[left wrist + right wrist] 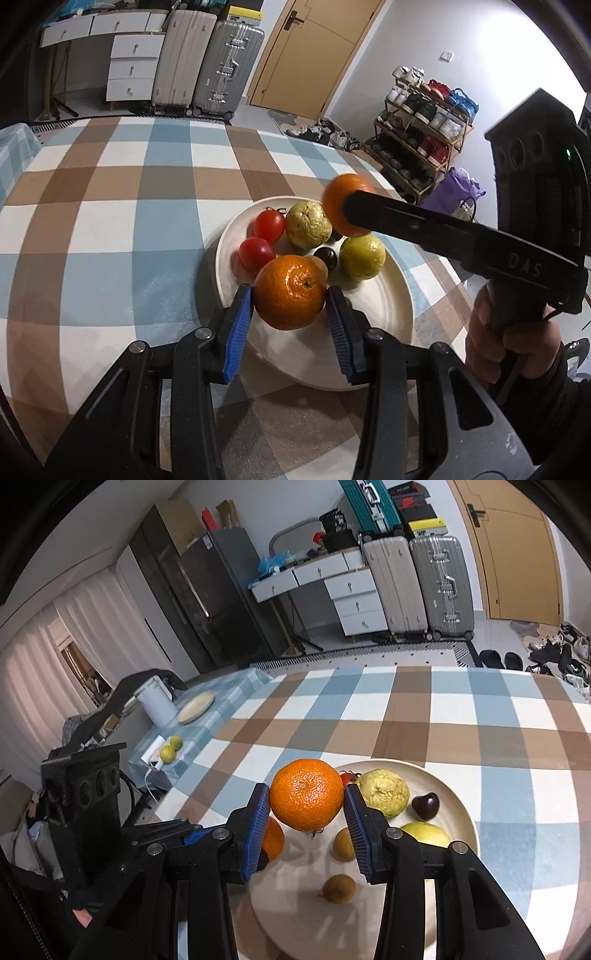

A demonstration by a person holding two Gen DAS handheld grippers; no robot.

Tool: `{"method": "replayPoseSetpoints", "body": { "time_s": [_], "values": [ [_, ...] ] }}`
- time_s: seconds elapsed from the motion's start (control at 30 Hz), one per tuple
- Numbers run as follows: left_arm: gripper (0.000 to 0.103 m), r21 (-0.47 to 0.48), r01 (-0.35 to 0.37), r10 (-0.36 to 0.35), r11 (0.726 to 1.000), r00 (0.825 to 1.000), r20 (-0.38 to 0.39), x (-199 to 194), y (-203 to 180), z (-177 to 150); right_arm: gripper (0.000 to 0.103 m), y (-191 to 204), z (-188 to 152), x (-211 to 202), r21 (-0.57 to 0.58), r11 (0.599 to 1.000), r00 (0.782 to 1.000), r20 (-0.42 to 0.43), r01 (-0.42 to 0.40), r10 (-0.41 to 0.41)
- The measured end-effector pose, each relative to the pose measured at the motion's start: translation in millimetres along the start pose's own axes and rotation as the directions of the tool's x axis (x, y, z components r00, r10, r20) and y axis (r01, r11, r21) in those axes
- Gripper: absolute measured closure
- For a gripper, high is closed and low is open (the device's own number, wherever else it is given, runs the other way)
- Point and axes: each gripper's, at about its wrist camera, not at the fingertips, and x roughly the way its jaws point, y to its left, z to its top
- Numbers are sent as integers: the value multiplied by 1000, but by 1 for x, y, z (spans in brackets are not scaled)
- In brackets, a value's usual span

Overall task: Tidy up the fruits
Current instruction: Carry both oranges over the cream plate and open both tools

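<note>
Now the left gripper (290, 299) is clamping an orange (290, 291) between its blue pads, holding it in the air above the near rim of the plate (384, 332). Likewise the right gripper (306, 806) is squeezing a second orange (306, 799), holding it over the plate's left side; in the left wrist view that fruit (341, 210) is hanging above the far right part of the plate, with a hand (511, 343) wrapping the handle at the right edge. Beneath them, two tomatoes (262, 240), a wrinkled yellow-green fruit (308, 224), a smooth green fruit (362, 256) and a dark plum (325, 257) are lying on the plate, along with two small brown fruits (338, 888). Underneath, the checked cloth (110, 221) is covering the tabletop. Farther back, suitcases (207, 62) are standing by a door (314, 51), and a shoe rack (421, 125) is sitting against the wall.
</note>
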Motion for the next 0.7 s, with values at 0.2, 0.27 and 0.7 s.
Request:
{"method": "replayPoseSetpoints", "body": {
  "time_s": [0.2,0.27,0.7],
  "values": [
    [65,15,-15,15,1000,1000,-17,11,4,-3,61,0,-4,21,-24,1000,998,-60,14,-16],
    [65,20,-17,18,1000,1000,-21,14,4,-4,61,0,-6,26,-31,999,997,-74,21,-23],
    [65,15,-16,17,1000,999,-33,19,4,0,60,-4,-9,41,-22,999,992,-114,43,-45]
  ]
}}
